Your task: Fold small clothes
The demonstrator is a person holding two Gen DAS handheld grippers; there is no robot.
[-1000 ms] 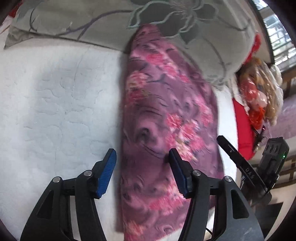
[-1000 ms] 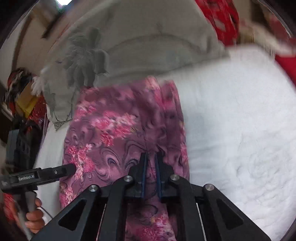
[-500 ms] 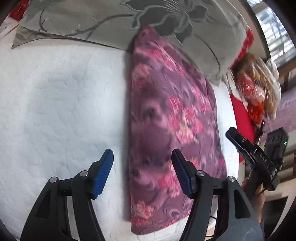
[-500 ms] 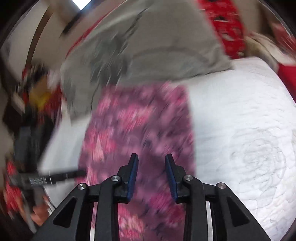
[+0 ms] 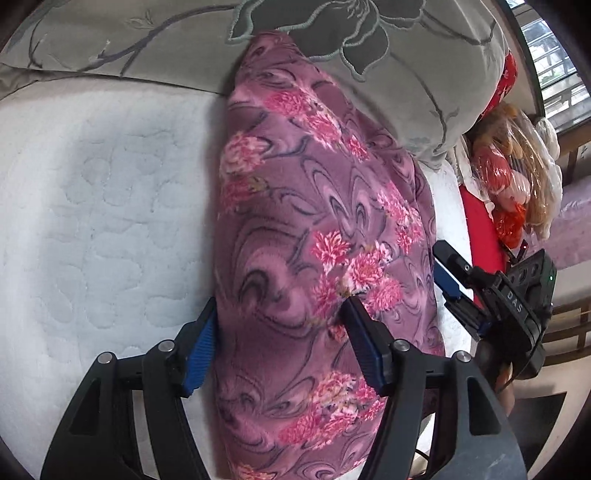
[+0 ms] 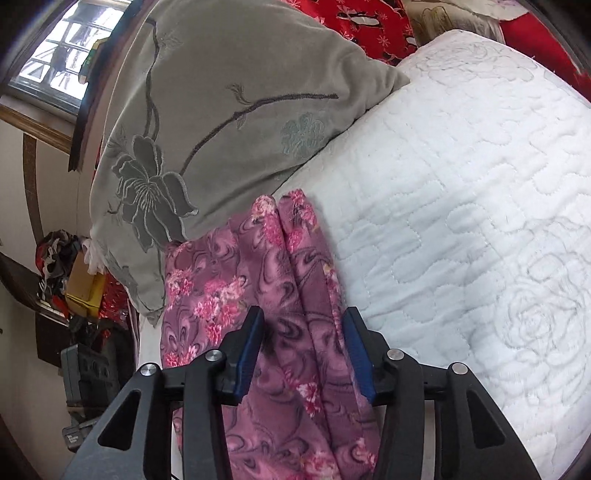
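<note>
A purple garment with pink flowers lies folded into a long strip on the white quilted bed, its far end against a grey pillow. My left gripper is open, low over the strip's near half, one pad at its left edge and the other resting on the cloth. My right gripper straddles a raised fold of the garment. Its jaws are opening and the pads do not press the cloth. In the left wrist view the right gripper shows at the strip's right edge.
The grey flowered pillow blocks the far end. A doll wrapped in plastic and red cloth lie beyond the bed's edges. Boxes and clutter stand by the wall under a window. White quilt stretches to the right.
My right gripper was shut on a fold of the garment; it has opened, let go and rolled. My left gripper has come down closer onto the strip.
</note>
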